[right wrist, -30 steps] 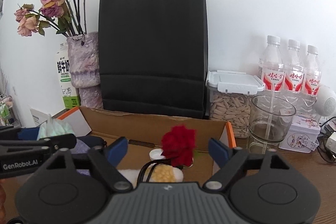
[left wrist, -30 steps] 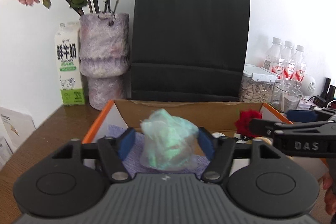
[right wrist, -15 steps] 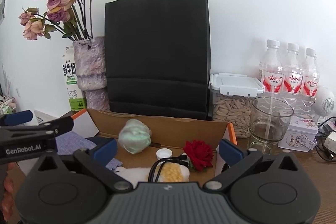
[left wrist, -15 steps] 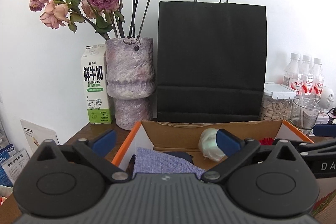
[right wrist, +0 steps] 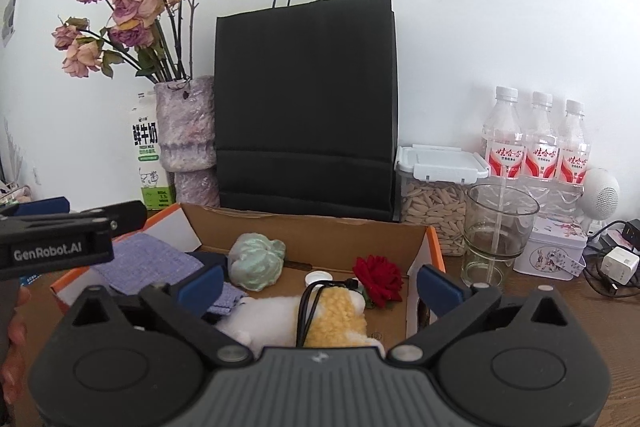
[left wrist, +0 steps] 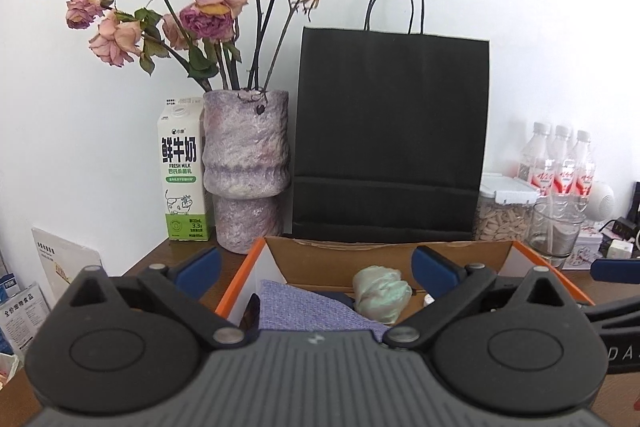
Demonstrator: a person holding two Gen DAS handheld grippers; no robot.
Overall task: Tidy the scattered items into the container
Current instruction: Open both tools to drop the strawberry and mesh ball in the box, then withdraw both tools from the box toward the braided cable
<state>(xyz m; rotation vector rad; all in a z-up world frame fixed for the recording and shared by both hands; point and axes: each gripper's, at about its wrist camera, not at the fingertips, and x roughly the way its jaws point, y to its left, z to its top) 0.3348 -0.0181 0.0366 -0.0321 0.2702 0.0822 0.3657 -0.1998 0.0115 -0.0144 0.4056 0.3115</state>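
While spread, left gripper | green bundle ahead, seemingly in box

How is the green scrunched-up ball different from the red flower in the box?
The green ball is pale mint and crinkly, like a crumpled bag; the red flower is deep red with layered petals. The ball looks bigger than the flower. The ball sits toward the left of the cardboard box, beside the purple cloth; the flower lies toward the right, next to the fluffy yellow toy. Both rest inside the box, and no claw holds either.
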